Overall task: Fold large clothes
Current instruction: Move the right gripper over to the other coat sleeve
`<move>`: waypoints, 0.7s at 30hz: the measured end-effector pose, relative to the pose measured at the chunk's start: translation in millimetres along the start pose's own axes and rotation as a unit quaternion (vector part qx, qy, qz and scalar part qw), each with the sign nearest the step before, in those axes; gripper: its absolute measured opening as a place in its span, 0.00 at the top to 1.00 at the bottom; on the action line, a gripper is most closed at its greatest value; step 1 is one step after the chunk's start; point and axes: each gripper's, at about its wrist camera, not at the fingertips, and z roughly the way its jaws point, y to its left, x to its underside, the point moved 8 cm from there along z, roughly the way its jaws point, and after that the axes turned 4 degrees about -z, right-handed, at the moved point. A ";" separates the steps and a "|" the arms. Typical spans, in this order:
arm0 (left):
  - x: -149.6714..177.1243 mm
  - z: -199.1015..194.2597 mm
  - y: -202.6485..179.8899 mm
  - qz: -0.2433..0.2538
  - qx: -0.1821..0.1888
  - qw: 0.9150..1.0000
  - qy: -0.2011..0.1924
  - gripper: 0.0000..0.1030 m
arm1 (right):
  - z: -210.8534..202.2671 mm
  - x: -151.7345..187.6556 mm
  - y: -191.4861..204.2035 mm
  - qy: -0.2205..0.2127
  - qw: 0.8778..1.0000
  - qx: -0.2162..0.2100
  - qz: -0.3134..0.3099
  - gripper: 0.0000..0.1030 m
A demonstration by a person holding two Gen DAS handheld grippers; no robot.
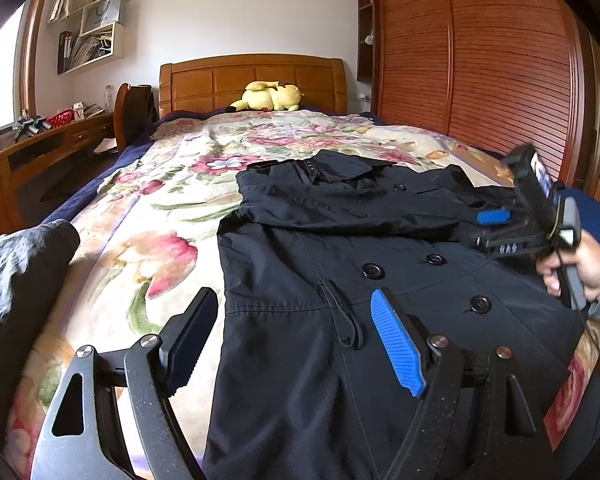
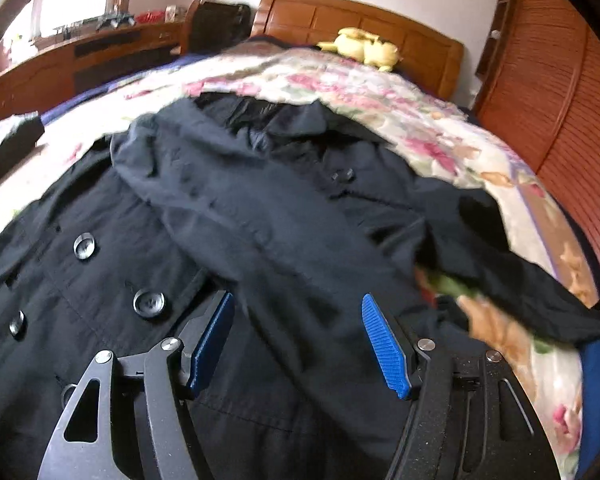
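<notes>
A large black double-breasted coat (image 1: pixel 340 264) lies front-up on the floral bedspread (image 1: pixel 148 208), with one sleeve folded across its chest. My left gripper (image 1: pixel 296 344) is open and empty, low over the coat's lower left part. My right gripper (image 2: pixel 298 344) is open and empty, just above the folded sleeve (image 2: pixel 268 216). The right gripper also shows in the left wrist view (image 1: pixel 496 220) at the coat's right edge, held by a hand. The coat (image 2: pixel 100 280) fills most of the right wrist view, and its other sleeve (image 2: pixel 540 292) trails toward the right bed edge.
A second dark garment (image 1: pixel 16 272) lies at the bed's left edge. A yellow plush toy (image 1: pixel 270 96) rests by the wooden headboard (image 1: pixel 252 80). A wooden desk (image 1: pixel 40 152) stands left of the bed, a slatted wardrobe (image 1: pixel 480 60) right.
</notes>
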 end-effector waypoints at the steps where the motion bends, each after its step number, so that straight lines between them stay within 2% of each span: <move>1: -0.8 -0.3 -0.1 -0.002 0.001 1.000 -0.001 0.23 | 6.8 4.4 0.5 0.010 1.000 -0.001 -0.001 0.34; 3: -2.4 -1.0 -0.8 -0.003 0.001 1.000 -0.005 0.23 | 16.9 12.7 -4.0 0.024 1.000 -0.004 0.002 0.34; 6: -4.1 -2.0 -1.5 -0.004 0.000 1.000 -0.010 0.23 | 22.8 12.6 -10.6 0.022 0.999 -0.023 0.028 0.34; 10: -4.1 -1.9 -1.5 -0.005 0.000 1.000 -0.009 0.23 | 24.0 7.6 -16.9 0.019 0.999 -0.026 0.031 0.34; 15: -7.0 -2.3 -4.2 -0.009 -0.002 1.000 -0.014 0.23 | -11.8 -2.3 -15.7 -0.029 0.998 -0.032 0.035 0.34; 18: -8.6 0.7 -7.8 -0.008 -0.004 1.000 -0.016 0.23 | -26.0 -14.9 -28.4 -0.064 0.996 -0.016 0.054 0.34; 21: -9.8 7.4 -11.1 -0.011 -0.003 1.000 -0.012 0.23 | -16.5 -22.4 -38.0 -0.059 0.996 -0.001 0.064 0.34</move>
